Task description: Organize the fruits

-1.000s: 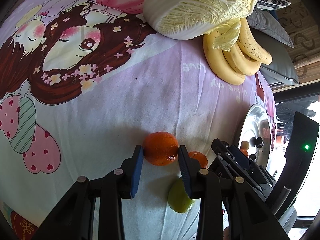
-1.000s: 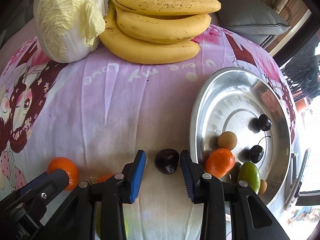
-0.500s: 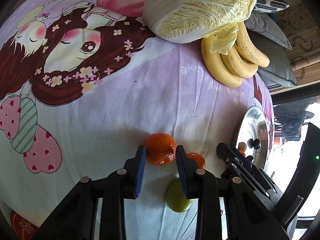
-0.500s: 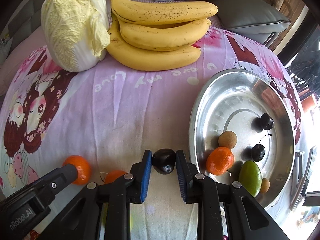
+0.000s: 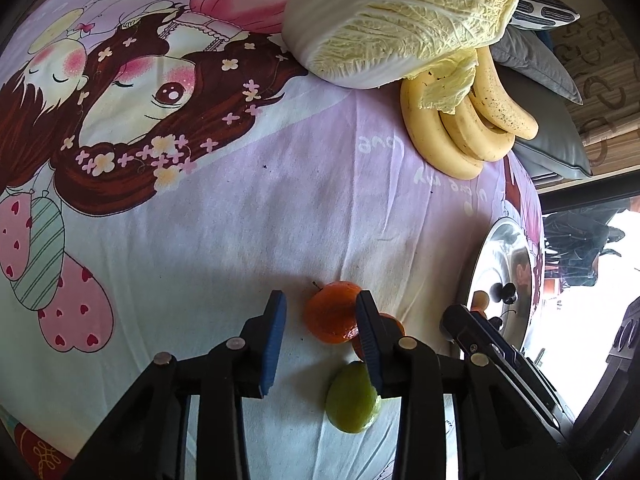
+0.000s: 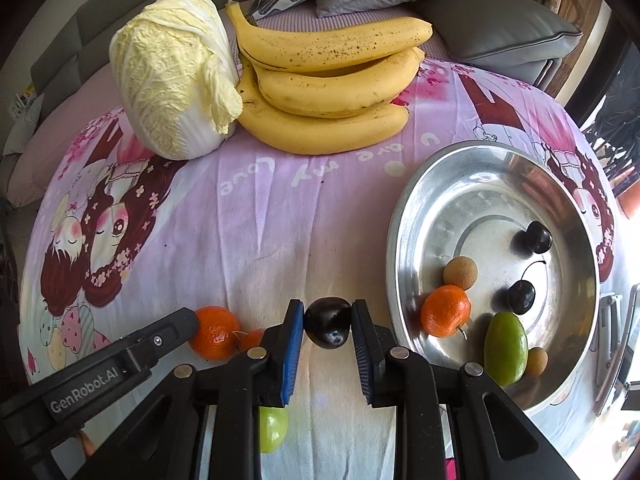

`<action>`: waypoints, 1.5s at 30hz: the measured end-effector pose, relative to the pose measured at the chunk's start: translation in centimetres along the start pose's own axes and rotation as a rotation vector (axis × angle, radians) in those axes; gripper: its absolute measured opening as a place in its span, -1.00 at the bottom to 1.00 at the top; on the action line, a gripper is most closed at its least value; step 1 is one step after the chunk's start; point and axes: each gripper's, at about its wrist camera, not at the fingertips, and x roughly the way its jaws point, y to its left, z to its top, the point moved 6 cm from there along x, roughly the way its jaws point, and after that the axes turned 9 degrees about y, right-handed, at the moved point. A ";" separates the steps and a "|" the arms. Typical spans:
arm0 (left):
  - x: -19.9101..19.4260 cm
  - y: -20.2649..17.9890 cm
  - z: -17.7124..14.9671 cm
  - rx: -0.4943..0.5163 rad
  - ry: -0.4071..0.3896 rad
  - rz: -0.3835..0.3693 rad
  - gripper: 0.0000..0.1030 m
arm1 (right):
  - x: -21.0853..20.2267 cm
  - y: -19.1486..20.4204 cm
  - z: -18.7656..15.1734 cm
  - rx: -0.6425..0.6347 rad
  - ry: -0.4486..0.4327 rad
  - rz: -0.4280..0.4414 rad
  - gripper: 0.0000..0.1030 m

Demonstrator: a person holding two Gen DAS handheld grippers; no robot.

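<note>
Right gripper (image 6: 327, 322), jaws clamped on a small dark purple plum (image 6: 328, 321), beside the round steel bowl (image 6: 408, 216) on the pink cartoon-print cloth (image 6: 260, 216). Left gripper (image 5: 322, 322), jaws opening, straddles a round orange tangerine (image 5: 331, 312) lying on the cloth; its right pad touches the fruit, its left pad stands clear.

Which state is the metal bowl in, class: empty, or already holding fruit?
Holding fruit. In the right wrist view the metal bowl contains a tangerine, a green mango, two dark cherries and two small brown fruits.
</note>
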 end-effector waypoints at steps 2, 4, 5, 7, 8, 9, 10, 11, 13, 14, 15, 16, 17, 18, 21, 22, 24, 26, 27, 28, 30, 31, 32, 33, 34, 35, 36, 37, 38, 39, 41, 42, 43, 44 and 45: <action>0.5 -0.2 -0.1 0.003 0.012 -0.004 -0.12 | 0.1 -0.2 0.0 0.004 0.002 0.005 -0.49; 1.1 -0.6 -0.2 0.009 0.028 -0.023 -0.10 | -0.1 -0.4 0.0 0.009 0.000 0.009 -0.49; 1.3 -0.8 -0.3 0.014 0.038 -0.035 -0.10 | -0.1 -0.5 0.0 0.011 -0.001 0.012 -0.49; 1.9 -1.3 -0.5 0.022 0.059 -0.055 -0.11 | -0.2 -0.6 0.0 0.016 -0.002 0.015 -0.49; 2.2 -1.4 -0.6 0.020 0.070 -0.067 -0.12 | -0.3 -0.7 0.0 0.019 -0.003 0.010 -0.49; 2.4 -1.6 -0.7 0.019 0.080 -0.078 -0.12 | -0.3 -0.9 0.1 0.025 -0.005 0.007 -0.49; 2.6 -1.7 -0.7 0.020 0.086 -0.088 -0.15 | -0.4 -1.1 0.1 0.030 -0.005 0.013 -0.49; 2.8 -1.9 -0.8 0.021 0.092 -0.101 -0.22 | -0.4 -1.2 0.1 0.034 -0.003 0.023 -0.49; 2.6 -2.2 -1.0 0.033 0.085 -0.090 -0.23 | -0.4 -1.2 0.1 0.036 -0.005 0.023 -0.49; 2.6 -2.3 -1.0 0.035 0.079 -0.085 -0.23 | -0.4 -1.2 0.1 0.037 -0.006 0.023 -0.49; 2.5 -2.3 -1.0 0.034 0.075 -0.083 -0.24 | -0.5 -1.2 0.1 0.037 -0.007 0.028 -0.49; 2.4 -2.2 -1.0 0.029 0.069 -0.082 -0.24 | -0.5 -1.1 0.0 0.037 -0.007 0.035 -0.49; 2.2 -2.2 -1.0 0.024 0.060 -0.078 -0.24 | -0.6 -1.1 0.0 0.035 -0.008 0.040 -0.49; 1.8 -2.0 -0.9 0.020 0.047 -0.071 -0.24 | -0.7 -1.0 0.0 0.031 -0.012 0.041 -0.49; 0.7 -1.6 -0.7 0.011 0.012 -0.053 -0.25 | -1.1 -0.7 0.0 0.019 -0.017 0.049 -0.49; 0.5 -1.6 -0.7 0.006 0.011 -0.054 -0.25 | -1.2 -0.5 0.0 0.013 -0.017 0.056 -0.49; 0.4 -1.6 -0.7 -0.001 0.016 -0.058 -0.25 | -1.5 -0.2 0.0 0.003 -0.018 0.063 -0.49; 0.3 -1.5 -0.7 -0.007 0.023 -0.056 -0.24 | -1.6 -0.1 0.0 -0.003 -0.019 0.063 -0.49; 0.2 -1.4 -0.8 -0.008 0.025 -0.051 -0.24 | -1.8 0.0 0.0 -0.006 -0.020 0.063 -0.49; 0.3 -1.7 -0.7 -0.011 0.026 -0.049 -0.24 | -1.9 0.0 0.0 -0.009 -0.022 0.065 -0.49; 0.1 -1.9 -0.7 -0.013 0.029 -0.055 -0.24 | -2.3 -0.1 0.1 -0.011 -0.028 0.069 -0.49; 0.0 -2.0 -0.7 -0.012 0.030 -0.054 -0.24 | -2.4 -0.1 0.1 -0.012 -0.030 0.071 -0.49; -0.1 -2.2 -0.7 -0.012 0.028 -0.050 -0.24 | -2.6 -0.2 0.2 -0.011 -0.032 0.075 -0.49; -0.3 -2.4 -0.6 -0.010 0.026 -0.043 -0.24 | -2.7 -0.4 0.3 -0.008 -0.033 0.080 -0.49; -0.5 -2.4 -0.6 -0.010 0.026 -0.036 -0.24 | -2.9 -0.6 0.3 -0.004 -0.035 0.084 -0.49; -0.5 -2.7 -0.4 -0.011 0.027 -0.031 -0.24 | -3.1 -0.9 0.4 0.001 -0.037 0.088 -0.49; -0.6 -3.0 -0.3 -0.011 0.030 -0.030 -0.24 | -3.3 -1.2 0.5 0.008 -0.039 0.092 -0.49; -0.7 -3.3 -0.2 -0.008 0.033 -0.031 -0.24 | -3.5 -1.5 0.7 0.015 -0.041 0.096 -0.49; -0.8 -3.8 -0.1 -0.004 0.034 -0.029 -0.24 | -3.7 -1.9 0.8 0.024 -0.044 0.102 -0.49; -0.9 -4.3 0.0 0.003 0.034 -0.023 -0.24 | -3.9 -2.3 0.9 0.033 -0.047 0.108 -0.49; -1.1 -5.4 0.1 0.022 0.037 -0.006 -0.24 | -4.3 -3.3 1.2 0.052 -0.056 0.110 -0.49; -1.0 -6.0 0.2 0.030 0.043 -0.001 -0.24 | -4.5 -3.8 1.3 0.062 -0.061 0.109 -0.49; -0.9 -6.6 0.3 0.035 0.057 0.003 -0.24 | -4.7 -4.2 1.4 0.068 -0.065 0.105 -0.49; -0.7 -7.2 0.3 0.042 0.071 0.005 -0.24 | -4.9 -4.7 1.5 0.077 -0.069 0.106 -0.49; -0.5 -7.9 0.3 0.051 0.085 0.007 -0.24 | -5.0 -5.2 1.6 0.087 -0.071 0.109 -0.49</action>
